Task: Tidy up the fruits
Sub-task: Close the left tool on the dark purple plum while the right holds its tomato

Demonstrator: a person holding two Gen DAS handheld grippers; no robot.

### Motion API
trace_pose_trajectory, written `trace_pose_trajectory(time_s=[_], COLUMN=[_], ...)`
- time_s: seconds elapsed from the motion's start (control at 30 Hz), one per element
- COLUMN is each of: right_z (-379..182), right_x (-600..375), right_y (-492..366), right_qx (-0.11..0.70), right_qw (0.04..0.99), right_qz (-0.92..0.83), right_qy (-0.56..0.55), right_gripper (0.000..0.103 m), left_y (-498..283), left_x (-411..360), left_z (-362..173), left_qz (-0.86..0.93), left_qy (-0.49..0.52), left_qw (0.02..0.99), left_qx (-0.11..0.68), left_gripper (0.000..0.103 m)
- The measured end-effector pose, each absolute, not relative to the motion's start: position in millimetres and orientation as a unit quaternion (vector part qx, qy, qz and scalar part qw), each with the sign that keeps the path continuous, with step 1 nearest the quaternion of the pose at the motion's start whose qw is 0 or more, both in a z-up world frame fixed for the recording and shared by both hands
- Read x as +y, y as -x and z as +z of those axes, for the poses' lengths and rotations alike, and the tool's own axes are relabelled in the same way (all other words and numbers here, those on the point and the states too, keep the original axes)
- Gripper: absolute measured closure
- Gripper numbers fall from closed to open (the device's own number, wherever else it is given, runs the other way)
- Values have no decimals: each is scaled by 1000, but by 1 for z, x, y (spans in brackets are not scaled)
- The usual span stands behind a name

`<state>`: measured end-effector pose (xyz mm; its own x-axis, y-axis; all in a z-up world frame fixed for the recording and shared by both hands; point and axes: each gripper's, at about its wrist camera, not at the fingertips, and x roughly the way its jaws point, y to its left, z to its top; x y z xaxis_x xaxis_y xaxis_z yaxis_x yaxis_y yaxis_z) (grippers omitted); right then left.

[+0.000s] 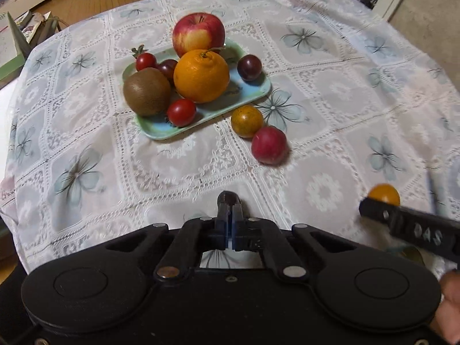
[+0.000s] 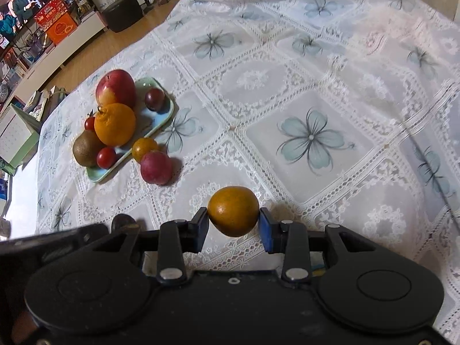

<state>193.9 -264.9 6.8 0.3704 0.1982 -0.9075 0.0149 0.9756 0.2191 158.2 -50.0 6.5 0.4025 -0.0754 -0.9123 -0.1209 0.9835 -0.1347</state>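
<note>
Right gripper (image 2: pixel 233 222) pinches a yellow tomato (image 2: pixel 233 211) between its blue pads; the left view shows only the tomato's top behind one finger. Left gripper (image 1: pixel 229 201), fingers pressed together and empty, points at the tray (image 1: pixel 161 132) of fruit ahead; a plum (image 1: pixel 269 145) lies beside it.
</note>
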Motion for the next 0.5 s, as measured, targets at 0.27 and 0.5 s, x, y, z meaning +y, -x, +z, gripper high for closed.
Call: trace_pose_trajectory(time_s=[0.27,0.5], right_z=[36,29], right_x=[-267,-267], right_y=[-177,-180], right_qx=[529,534], right_qw=[840,836], right_qz=[65,79], right_qy=[-100,-104], right_gripper=[65,65], left_y=[-152,-164], left_x=[-46,-42], left_z=[15,-5], left_qz=[-2,30], left_qy=[81,62], left_qw=[848,849], left_qx=[523,523], left_gripper=[64,64])
